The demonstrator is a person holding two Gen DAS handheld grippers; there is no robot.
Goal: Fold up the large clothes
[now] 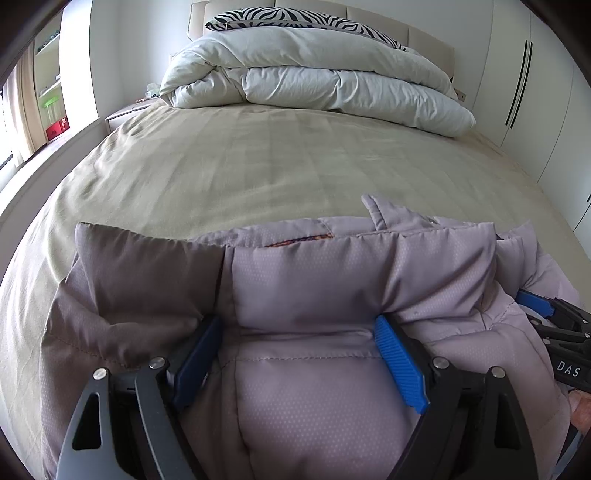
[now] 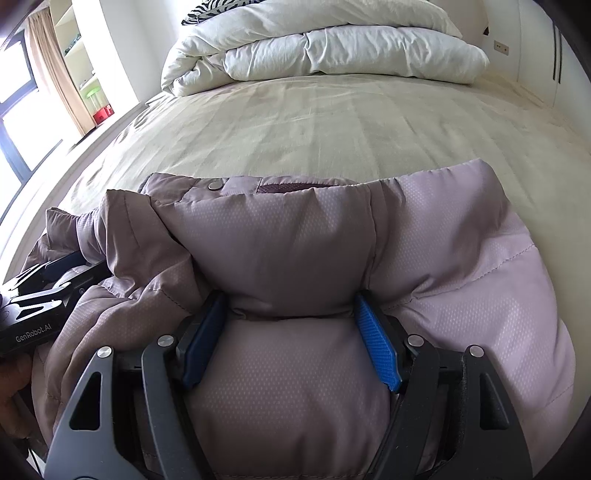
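Puffy mauve fabric fills the near field of both wrist views: the padded jacket (image 1: 314, 295) lies bunched at the foot end of the bed (image 1: 240, 162), well short of the folded duvet (image 1: 314, 74) piled at the headboard end. Both grippers have a thick roll of jacket between their blue fingers (image 1: 400, 363), the left gripper (image 1: 295, 354) on one part and the right gripper (image 2: 291, 339) just beside it on the neighbouring part, each clamped on padding rather than on a flat edge. As I judge it, the slick, springy fill could squeeze out of either grip during a lift, or the loose collar flap with its snap (image 2: 213, 185) could flop the wrong way and spoil the fold; pulling unevenly would twist the jacket. Beyond it the beige sheet is mostly bare. Behind the duvet sits a zebra-print pillow (image 1: 295, 18); a wardrobe (image 1: 535, 92) stands to its right, a curtained window (image 2: 22, 96) to its left.
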